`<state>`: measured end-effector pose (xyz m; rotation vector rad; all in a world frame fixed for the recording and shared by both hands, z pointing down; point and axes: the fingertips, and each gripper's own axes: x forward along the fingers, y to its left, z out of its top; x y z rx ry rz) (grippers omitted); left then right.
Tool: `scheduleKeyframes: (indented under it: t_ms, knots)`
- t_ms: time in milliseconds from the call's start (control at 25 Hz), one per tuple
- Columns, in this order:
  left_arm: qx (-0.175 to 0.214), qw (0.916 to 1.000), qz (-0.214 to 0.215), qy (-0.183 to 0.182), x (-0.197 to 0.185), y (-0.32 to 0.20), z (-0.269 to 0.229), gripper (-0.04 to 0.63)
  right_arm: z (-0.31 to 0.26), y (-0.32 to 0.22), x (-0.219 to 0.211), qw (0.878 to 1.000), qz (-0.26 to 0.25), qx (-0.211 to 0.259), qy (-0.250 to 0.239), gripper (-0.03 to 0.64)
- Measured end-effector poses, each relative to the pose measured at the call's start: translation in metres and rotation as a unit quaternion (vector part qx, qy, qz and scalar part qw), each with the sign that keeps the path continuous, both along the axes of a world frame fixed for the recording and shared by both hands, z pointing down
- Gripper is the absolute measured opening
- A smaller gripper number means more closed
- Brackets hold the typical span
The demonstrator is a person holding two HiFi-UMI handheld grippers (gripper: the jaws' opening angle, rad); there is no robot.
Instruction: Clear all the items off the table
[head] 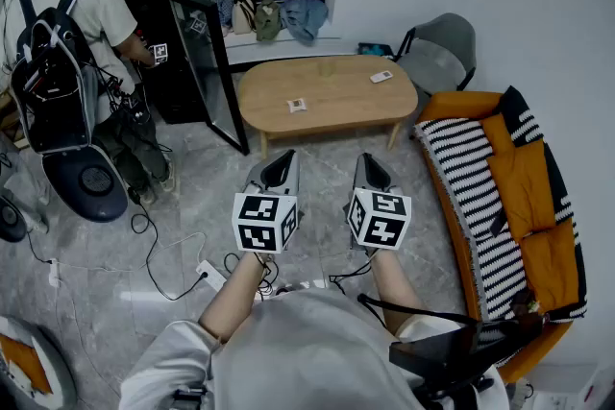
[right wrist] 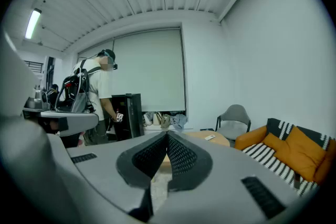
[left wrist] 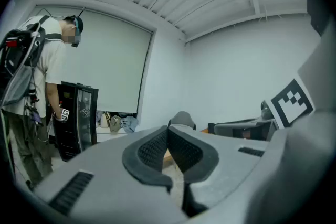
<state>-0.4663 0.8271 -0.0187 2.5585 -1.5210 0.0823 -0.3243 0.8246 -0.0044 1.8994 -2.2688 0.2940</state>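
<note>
Cannot name the flat item [head: 297, 105] on the table [head: 336, 115], nor the pale slab [head: 381, 77] near its right end: too small. Cannot sort out the heap [head: 269, 17] on the sill [head: 288, 43] behind.

Lose the other person [head: 67, 34] at the left edge, face under mosaic. Lose part of the black cabinet [head: 183, 53] behind that person's arm. Lose the sofa's [head: 500, 206] near end behind a dark object [head: 452, 350] at the bottom.

In the left gripper view, see only a tan sliver of table past the left gripper [left wrist: 168, 131]. In the right gripper view, lose the table's near side behind the right gripper [right wrist: 167, 136].
</note>
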Motion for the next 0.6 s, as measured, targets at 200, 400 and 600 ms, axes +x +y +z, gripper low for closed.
scheduleKeyframes:
  t_ms: [200,400,600]
  knots:
    - [-0.008,0.9999,-0.009,-0.002,-0.016,-0.001,0.009,0.008,0.006,-0.002,-0.003,1.0,0.01,-0.005,-0.009,0.023]
    - [-0.012,0.9999,-0.01,0.005,-0.031,-0.007,0.014,0.008,0.011,-0.008,-0.014,1.0,0.015,-0.007,-0.009,0.025]
    - [-0.006,0.9999,0.0,0.008,-0.036,-0.017,0.012,0.008,0.014,-0.014,-0.022,1.0,0.023,-0.009,-0.008,0.025]
